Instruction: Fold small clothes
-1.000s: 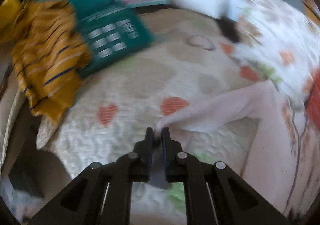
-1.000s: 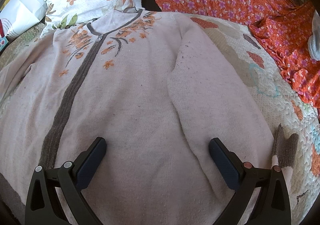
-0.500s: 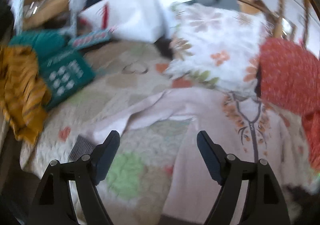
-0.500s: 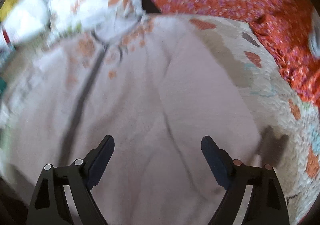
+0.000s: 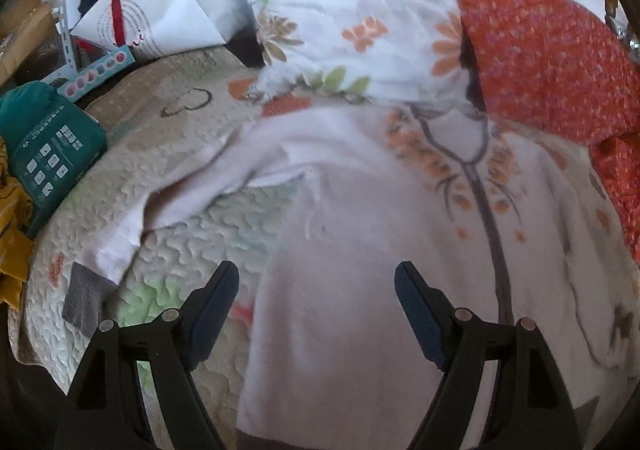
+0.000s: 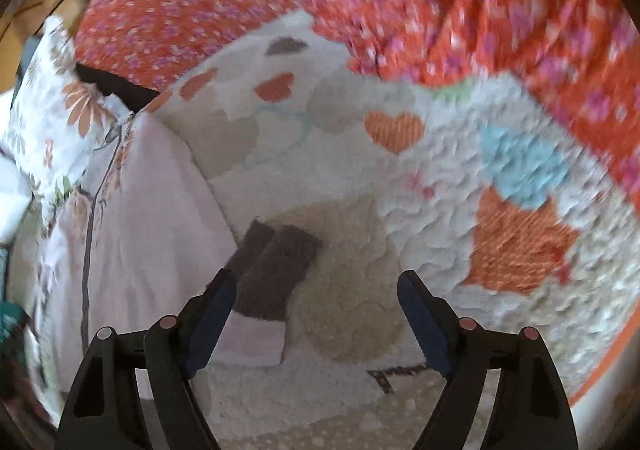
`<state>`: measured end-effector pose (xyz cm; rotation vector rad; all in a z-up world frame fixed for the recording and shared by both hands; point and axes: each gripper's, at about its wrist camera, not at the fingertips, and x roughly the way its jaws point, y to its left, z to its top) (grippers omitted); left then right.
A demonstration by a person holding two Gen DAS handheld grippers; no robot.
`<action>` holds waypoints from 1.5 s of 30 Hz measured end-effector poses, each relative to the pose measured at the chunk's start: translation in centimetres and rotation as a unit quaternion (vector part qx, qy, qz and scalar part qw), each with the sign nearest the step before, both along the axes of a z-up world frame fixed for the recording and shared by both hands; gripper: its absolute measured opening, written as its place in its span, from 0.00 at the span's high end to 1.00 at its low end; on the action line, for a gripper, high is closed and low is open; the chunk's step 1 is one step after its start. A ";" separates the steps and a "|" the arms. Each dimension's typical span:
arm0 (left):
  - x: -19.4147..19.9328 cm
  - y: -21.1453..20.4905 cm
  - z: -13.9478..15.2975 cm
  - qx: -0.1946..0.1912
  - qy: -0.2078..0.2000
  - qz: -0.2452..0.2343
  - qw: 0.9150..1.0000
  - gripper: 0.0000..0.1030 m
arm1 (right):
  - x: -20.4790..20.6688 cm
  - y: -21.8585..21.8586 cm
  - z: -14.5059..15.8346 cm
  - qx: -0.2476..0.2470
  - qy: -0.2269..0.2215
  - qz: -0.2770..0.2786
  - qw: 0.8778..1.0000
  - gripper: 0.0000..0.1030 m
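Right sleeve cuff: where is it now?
Right wrist view, lower centre-left: the brown cuff lies on the quilt, just ahead of the right gripper's left finger.

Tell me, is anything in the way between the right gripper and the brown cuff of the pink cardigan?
Nothing visible: the right gripper, its jaws closing and empty, hangs just over the brown ribbed cuff of the pale pink knitted cardigan.
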<state>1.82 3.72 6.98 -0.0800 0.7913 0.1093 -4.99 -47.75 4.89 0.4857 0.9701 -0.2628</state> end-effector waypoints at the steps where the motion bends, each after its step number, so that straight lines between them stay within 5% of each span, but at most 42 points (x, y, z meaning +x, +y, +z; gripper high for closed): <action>1: -0.1 -0.1 -0.3 0.002 0.003 0.001 1.000 0.23 | 0.6 0.2 -0.5 0.012 0.001 0.002 1.000 0.16; 3: -0.2 -0.1 -0.8 0.005 0.007 0.007 1.000 0.23 | 1.8 0.6 -1.7 0.043 0.006 0.011 0.999 0.24; 6: -0.3 0.6 -1.4 0.003 0.019 0.017 1.000 0.23 | 3.5 2.2 -2.9 0.061 0.022 0.038 0.997 0.90; 7: -0.2 0.9 -1.5 0.000 0.023 0.021 1.000 0.23 | 4.1 2.9 -3.0 0.065 0.028 0.061 0.996 0.91; 12: 0.0 2.8 -1.5 -0.013 0.030 0.034 0.999 0.23 | 5.6 2.4 1.0 0.005 -0.014 0.062 0.998 0.92; 16: 0.1 5.0 -1.3 -0.016 0.034 0.054 0.998 0.23 | 6.9 -2.5 5.0 -0.074 -0.037 -0.046 0.996 0.91; 19: 0.0 6.9 -1.8 -0.025 0.053 0.073 0.996 0.23 | 7.7 -4.9 5.9 -0.172 0.005 -0.138 0.975 0.84; 21: -0.2 8.2 -2.4 -0.041 0.069 0.078 0.994 0.23 | 7.1 -5.2 5.5 -0.143 0.015 -0.142 0.979 0.77; 24: -0.8 9.4 -3.5 -0.059 0.089 0.073 0.992 0.23 | 4.9 -1.9 4.2 -0.081 0.004 -0.076 0.994 0.57; 27: -2.0 9.9 -4.8 -0.083 0.113 0.053 0.989 0.23 | 2.7 3.1 1.8 -0.006 0.008 0.022 1.000 0.55; 30: -3.4 10.0 -6.2 -0.117 0.140 0.027 0.983 0.23 | 0.3 7.8 -1.4 0.075 0.024 0.100 0.992 0.55; 32: -4.4 9.1 -6.2 -0.098 0.128 0.012 0.987 0.22 | -0.4 10.0 -2.9 0.097 0.032 0.127 0.987 0.51; 35: -5.5 7.5 -6.5 -0.107 0.128 -0.027 0.986 0.14 | -1.2 12.8 -3.1 0.032 0.014 0.136 0.990 0.42; 38: -6.8 5.7 -6.7 -0.100 0.126 -0.047 0.986 0.15 | -2.2 14.4 -3.1 0.022 -0.004 0.131 0.991 0.42; 40: -7.3 4.6 -6.8 -0.101 0.126 -0.058 0.985 0.34 | -2.8 15.0 -3.5 0.055 -0.009 0.137 0.989 0.42; 41: -7.4 3.9 -6.6 -0.072 0.125 -0.057 0.988 0.64 | -3.1 15.4 -3.4 0.046 -0.014 0.133 0.990 0.46; 42: -7.6 3.3 -6.4 -0.050 0.125 -0.060 0.989 0.72 | -3.6 16.1 -3.3 0.032 -0.016 0.133 0.990 0.61; 44: -7.5 3.4 -5.8 -0.066 0.128 -0.064 0.988 0.93 | -3.3 16.6 -3.3 0.021 -0.012 0.141 0.990 0.83; 45: -7.4 3.6 -5.5 -0.071 0.129 -0.059 0.987 0.93 | -3.3 16.9 -3.3 0.028 -0.012 0.140 0.990 0.90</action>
